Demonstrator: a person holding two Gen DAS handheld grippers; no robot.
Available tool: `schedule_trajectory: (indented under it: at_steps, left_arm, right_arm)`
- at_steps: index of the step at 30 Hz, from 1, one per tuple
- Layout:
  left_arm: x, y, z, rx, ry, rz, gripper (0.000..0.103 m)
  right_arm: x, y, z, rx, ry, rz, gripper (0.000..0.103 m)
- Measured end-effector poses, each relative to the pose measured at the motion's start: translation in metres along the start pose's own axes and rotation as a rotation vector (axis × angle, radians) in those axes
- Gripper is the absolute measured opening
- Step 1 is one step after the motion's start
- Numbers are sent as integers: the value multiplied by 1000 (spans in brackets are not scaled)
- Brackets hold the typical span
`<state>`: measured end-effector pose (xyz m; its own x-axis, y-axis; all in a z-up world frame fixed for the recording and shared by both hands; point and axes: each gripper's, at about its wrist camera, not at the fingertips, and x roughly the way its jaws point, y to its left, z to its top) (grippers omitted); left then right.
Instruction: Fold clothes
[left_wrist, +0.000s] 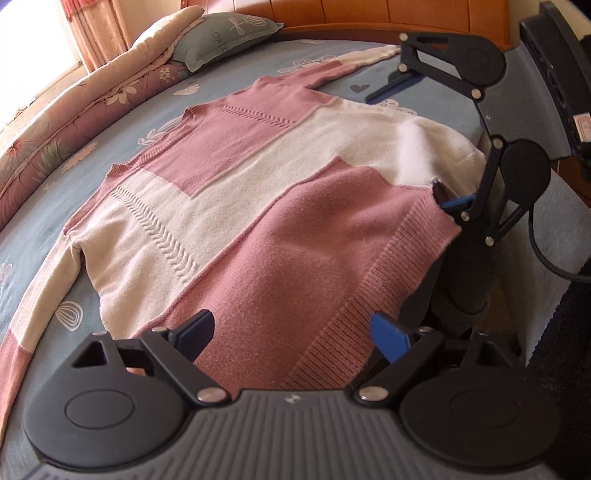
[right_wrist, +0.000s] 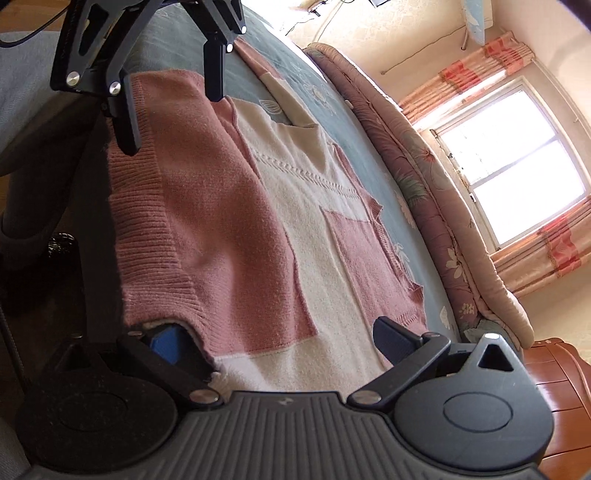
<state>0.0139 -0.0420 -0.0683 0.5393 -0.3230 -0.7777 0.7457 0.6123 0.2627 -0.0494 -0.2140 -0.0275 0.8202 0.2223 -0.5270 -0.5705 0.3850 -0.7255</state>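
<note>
A pink and cream block-patterned sweater (left_wrist: 258, 192) lies flat on the blue bed sheet, sleeves spread out; it also shows in the right wrist view (right_wrist: 258, 206). My left gripper (left_wrist: 291, 336) is open, its fingers straddling the ribbed pink hem at the near edge. My right gripper (right_wrist: 280, 343) is open at the other hem corner, one blue pad (right_wrist: 166, 343) tucked under the hem edge, the other finger above the cloth. Each gripper shows in the other's view: the right gripper (left_wrist: 413, 136) at right, the left gripper (right_wrist: 170, 107) at top left.
A folded floral quilt (left_wrist: 74, 107) and a grey-green pillow (left_wrist: 225, 37) lie along the far side of the bed (left_wrist: 44, 221). A wooden headboard (left_wrist: 369, 11) stands behind. A window with orange curtains (right_wrist: 517, 155) and a wooden nightstand (right_wrist: 561, 384) show at right.
</note>
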Motion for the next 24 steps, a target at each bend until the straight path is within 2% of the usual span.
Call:
schedule_trajectory:
  at_steps: [4,7,10,14,19,24]
  left_arm:
    - [2,-14,-1,80,1,16,91]
    - [6,-23,3,109,-6,6,91]
    - [6,-26,8,109,-23,2,91]
    - [-3,-16,9,60,-38,7,91]
    - [-19,10,5,-46,-68,-10,91]
    - [-19,32,3,-130,-72,-16,91]
  right_arm:
    - [1,-13,4,73,-19,-35,103]
    - [16,-1,1,16,29,-18,103]
    - [21,5,2,34,-5,-53,103]
    - [13,-9,7,178,-79,-114,103]
    - [-26,-30,-2,253,-166,-188,103]
    - [-77,-74,-28,459,-206,-153,103]
